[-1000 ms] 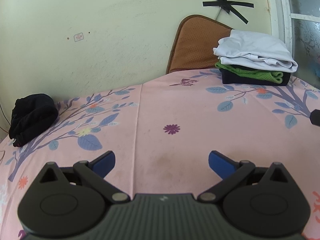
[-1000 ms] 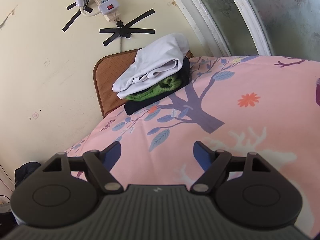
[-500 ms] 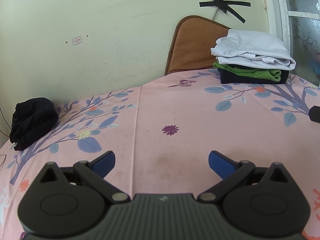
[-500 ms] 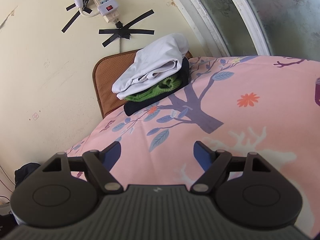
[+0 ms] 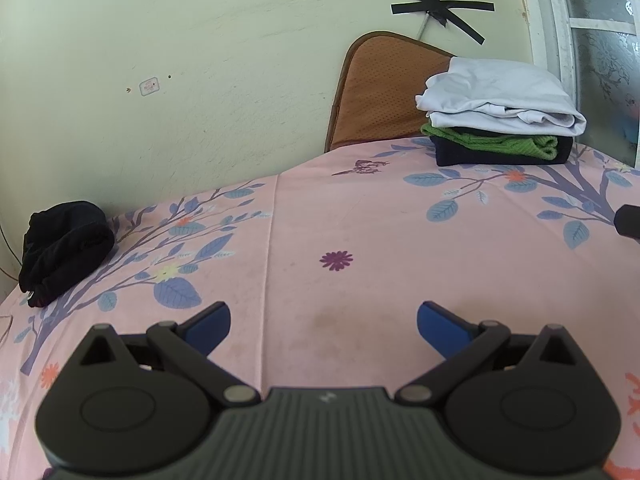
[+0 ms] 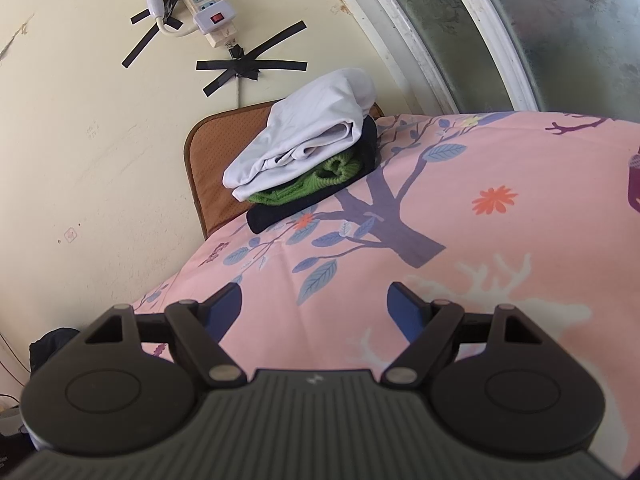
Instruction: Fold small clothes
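A folded stack (image 5: 500,120) rests at the far right of the pink floral sheet (image 5: 360,220): a white garment on top, a green one under it, a dark one at the bottom. The right wrist view shows the same stack (image 6: 308,152) ahead and a little left. A crumpled black garment (image 5: 64,248) lies at the far left edge, and its dark corner (image 6: 52,340) peeks out low left in the right wrist view. My left gripper (image 5: 323,322) hovers open over bare sheet, holding nothing. My right gripper (image 6: 314,306) is open too, empty, well short of the stack.
A brown cushion (image 5: 380,92) leans on the cream wall behind the stack. A power strip (image 6: 204,12) with a cable is taped to the wall above. A window frame (image 6: 440,40) runs along the right. A dark tip of the other gripper (image 5: 628,220) shows at the right edge.
The left wrist view has drifted slightly, so the stack and the black garment sit a little lower and leftward in frame. Both grippers stay open and empty.
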A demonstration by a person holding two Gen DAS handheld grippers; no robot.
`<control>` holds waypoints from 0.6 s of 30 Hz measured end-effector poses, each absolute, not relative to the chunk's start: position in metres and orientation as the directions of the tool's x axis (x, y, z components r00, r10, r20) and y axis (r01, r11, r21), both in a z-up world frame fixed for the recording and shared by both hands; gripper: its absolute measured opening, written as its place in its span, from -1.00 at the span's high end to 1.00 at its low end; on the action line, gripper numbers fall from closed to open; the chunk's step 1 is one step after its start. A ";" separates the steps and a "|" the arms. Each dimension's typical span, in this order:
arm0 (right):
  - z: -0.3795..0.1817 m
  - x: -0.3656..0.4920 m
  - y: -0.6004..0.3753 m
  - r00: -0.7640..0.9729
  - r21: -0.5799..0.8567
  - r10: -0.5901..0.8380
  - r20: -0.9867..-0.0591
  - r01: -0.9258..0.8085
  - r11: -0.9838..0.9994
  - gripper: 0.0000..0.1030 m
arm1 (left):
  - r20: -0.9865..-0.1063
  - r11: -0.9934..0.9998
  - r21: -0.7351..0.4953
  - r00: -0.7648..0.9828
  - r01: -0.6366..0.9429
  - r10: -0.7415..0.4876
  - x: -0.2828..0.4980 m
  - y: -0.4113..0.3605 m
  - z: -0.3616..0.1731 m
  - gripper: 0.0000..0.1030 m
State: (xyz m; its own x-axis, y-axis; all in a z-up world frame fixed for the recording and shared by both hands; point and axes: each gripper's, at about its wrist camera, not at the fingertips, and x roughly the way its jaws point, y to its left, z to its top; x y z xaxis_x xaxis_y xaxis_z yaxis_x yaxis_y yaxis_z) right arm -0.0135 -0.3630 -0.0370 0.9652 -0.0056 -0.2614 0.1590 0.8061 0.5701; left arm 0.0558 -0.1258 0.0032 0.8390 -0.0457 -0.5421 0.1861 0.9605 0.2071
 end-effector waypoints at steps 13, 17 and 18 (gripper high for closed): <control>-0.037 -0.013 -0.363 0.965 0.570 -0.004 -0.261 0.158 0.806 -0.59 | -0.546 0.958 0.205 0.836 0.198 -0.056 0.055 -0.126 0.003 -1.00; -0.037 -0.013 -0.363 0.965 0.570 -0.004 -0.261 0.157 0.806 -0.59 | -0.546 0.959 0.204 0.836 0.198 -0.056 0.055 -0.126 0.003 -1.00; -0.037 -0.013 -0.363 0.965 0.571 -0.004 -0.261 0.157 0.806 -0.59 | -0.546 0.959 0.204 0.836 0.198 -0.056 0.055 -0.126 0.003 -1.00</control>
State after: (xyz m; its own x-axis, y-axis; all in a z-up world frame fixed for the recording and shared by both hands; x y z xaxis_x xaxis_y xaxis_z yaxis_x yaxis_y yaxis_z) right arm -0.0129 -0.3633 -0.0372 0.9653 -0.0038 -0.2610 0.1574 0.8060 0.5706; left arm 0.0554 -0.1259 0.0028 0.8361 -0.0560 -0.5457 0.1976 0.9588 0.2043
